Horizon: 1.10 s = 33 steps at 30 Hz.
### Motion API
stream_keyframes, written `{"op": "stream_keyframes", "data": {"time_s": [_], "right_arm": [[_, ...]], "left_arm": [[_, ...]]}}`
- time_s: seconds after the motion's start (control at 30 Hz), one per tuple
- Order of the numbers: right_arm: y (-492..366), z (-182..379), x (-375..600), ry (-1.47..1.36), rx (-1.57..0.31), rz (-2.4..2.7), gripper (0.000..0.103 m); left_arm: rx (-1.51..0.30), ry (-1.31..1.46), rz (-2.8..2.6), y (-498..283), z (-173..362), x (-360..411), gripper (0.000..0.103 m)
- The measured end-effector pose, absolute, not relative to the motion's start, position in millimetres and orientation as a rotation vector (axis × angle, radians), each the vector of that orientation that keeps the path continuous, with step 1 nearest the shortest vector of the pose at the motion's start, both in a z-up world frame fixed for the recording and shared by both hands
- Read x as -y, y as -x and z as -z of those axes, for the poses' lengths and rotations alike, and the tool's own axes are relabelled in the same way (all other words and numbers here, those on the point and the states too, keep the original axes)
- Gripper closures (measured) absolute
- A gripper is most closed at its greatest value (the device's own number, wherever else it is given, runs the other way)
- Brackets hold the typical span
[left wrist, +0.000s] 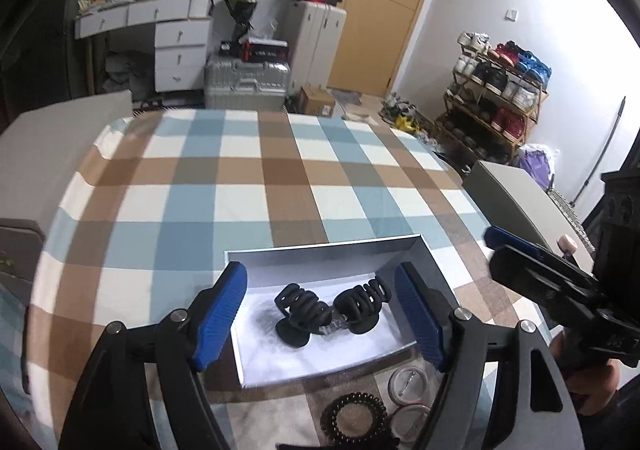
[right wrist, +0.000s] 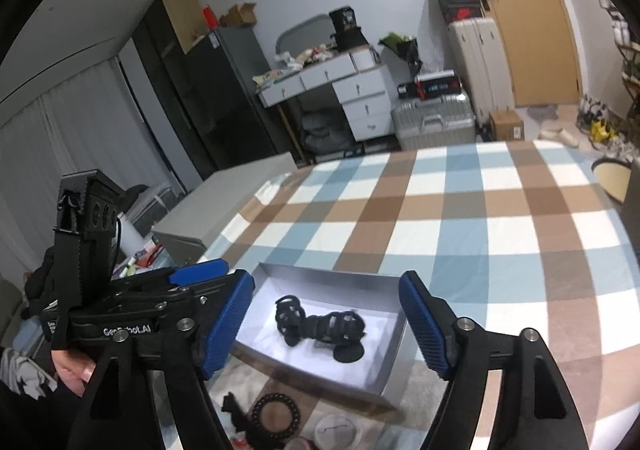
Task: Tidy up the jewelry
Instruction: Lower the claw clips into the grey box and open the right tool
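Two black plastic hair claws [left wrist: 326, 312] are seen lying together inside the shallow white cardboard box [left wrist: 320, 250] on the checked tablecloth [left wrist: 280, 170]. The left gripper [left wrist: 322, 314] and right gripper [right wrist: 326, 324] are held with jaws apart, nothing clamped.

Both grippers' fingers [left wrist: 222, 320] [right wrist: 424, 324] spread, empty

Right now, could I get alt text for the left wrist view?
Two black hair claw clips lie in an open white box on a checked tablecloth, framed by the open, empty left hand-held gripper. A coiled hair tie lies nearer.
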State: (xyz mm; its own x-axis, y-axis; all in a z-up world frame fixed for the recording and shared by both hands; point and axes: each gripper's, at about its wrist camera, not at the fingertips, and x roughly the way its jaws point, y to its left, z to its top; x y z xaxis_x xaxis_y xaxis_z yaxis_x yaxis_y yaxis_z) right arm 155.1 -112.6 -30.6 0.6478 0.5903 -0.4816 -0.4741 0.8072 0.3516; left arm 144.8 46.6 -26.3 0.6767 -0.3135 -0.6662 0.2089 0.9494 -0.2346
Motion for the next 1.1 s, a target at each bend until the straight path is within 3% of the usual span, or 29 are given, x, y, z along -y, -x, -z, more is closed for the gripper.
{"op": "stream_keyframes", "data": {"time_s": [0.3,0.37,0.73,0.9,0.97,1.1], "right_arm": [[-122,13,119,-0.183,-0.562,-0.599,0.014],[-116,10,120,-0.182,-0.55,-0.597,0.011],[-71,-3,129,-0.168,-0.452,-0.584,0.0],[-50,-5,130,-0.163,-0.421,-0.574,0.0],[-43,-5,131,-0.156,-0.409,-0.565,0.0],[-29,-4,134,-0.156,-0.396,-0.561,0.0]], "left_arm": [[-0.695,0.086,0.226,-118,6,-42,0.029],[-0.667,0.074,0.204,-111,2,-41,0.02],[-0.535,0.052,0.151,-74,-8,-41,0.012],[-0.516,0.061,0.185,-56,-7,-40,0.01],[-0.51,0.069,0.184,-51,-6,-42,0.001],[-0.498,0.078,0.192,-38,-3,-41,0.001]]}}
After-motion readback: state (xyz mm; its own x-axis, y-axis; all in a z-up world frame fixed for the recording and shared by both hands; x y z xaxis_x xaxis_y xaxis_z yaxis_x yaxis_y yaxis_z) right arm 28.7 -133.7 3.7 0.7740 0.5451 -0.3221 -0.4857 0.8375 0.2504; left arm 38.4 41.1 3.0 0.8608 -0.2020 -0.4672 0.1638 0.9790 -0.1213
